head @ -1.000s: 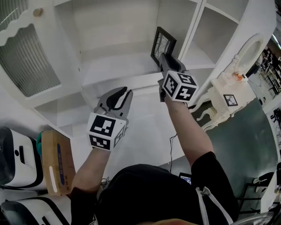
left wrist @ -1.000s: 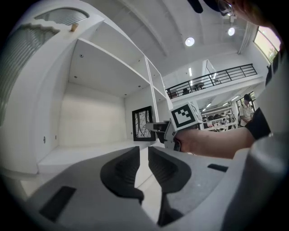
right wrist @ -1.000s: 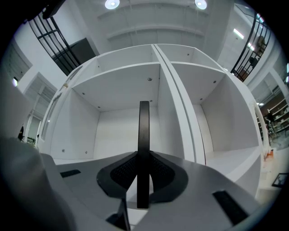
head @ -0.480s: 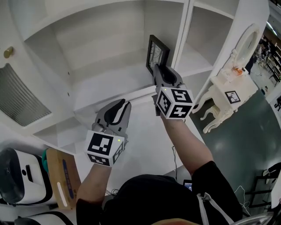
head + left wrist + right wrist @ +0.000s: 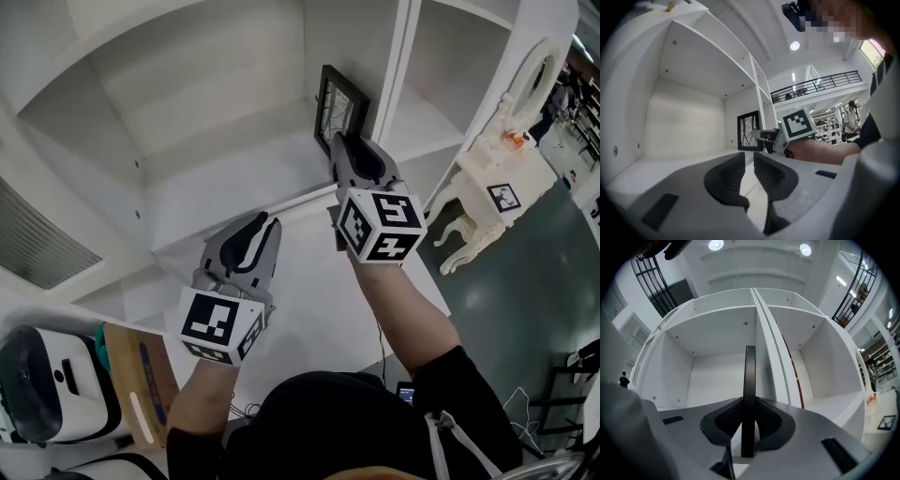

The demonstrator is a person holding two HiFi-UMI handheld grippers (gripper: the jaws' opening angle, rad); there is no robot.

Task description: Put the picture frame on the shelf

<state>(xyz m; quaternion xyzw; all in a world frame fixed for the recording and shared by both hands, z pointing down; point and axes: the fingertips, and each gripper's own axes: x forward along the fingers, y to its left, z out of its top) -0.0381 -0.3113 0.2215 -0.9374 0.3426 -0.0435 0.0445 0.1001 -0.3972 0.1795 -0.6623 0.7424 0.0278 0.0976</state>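
A black picture frame (image 5: pixel 339 103) stands upright on edge over the right end of the white shelf board (image 5: pixel 225 178), close to the vertical divider (image 5: pixel 389 66). My right gripper (image 5: pixel 349 155) is shut on the frame's near edge. In the right gripper view the picture frame (image 5: pixel 750 376) shows edge-on, clamped between the pads of the right gripper (image 5: pixel 749 420). My left gripper (image 5: pixel 255 230) hovers lower and to the left, in front of the shelf, its jaws slightly apart with nothing between them. From the left gripper (image 5: pixel 749 164) I see the picture frame (image 5: pixel 750 131) and the right gripper (image 5: pixel 787 133).
Right of the divider lies another shelf compartment (image 5: pixel 427 122). A white dressing table with an oval mirror (image 5: pixel 497 173) stands on the floor at the right. A cardboard box (image 5: pixel 141 384) and a white device (image 5: pixel 47 384) sit at the lower left. A ribbed-glass door (image 5: pixel 37 244) hangs at the left.
The head view has swung so the shelf compartment fills more of the picture. The right gripper keeps its hold on the frame at the shelf; the left gripper has sunk slightly to the left.
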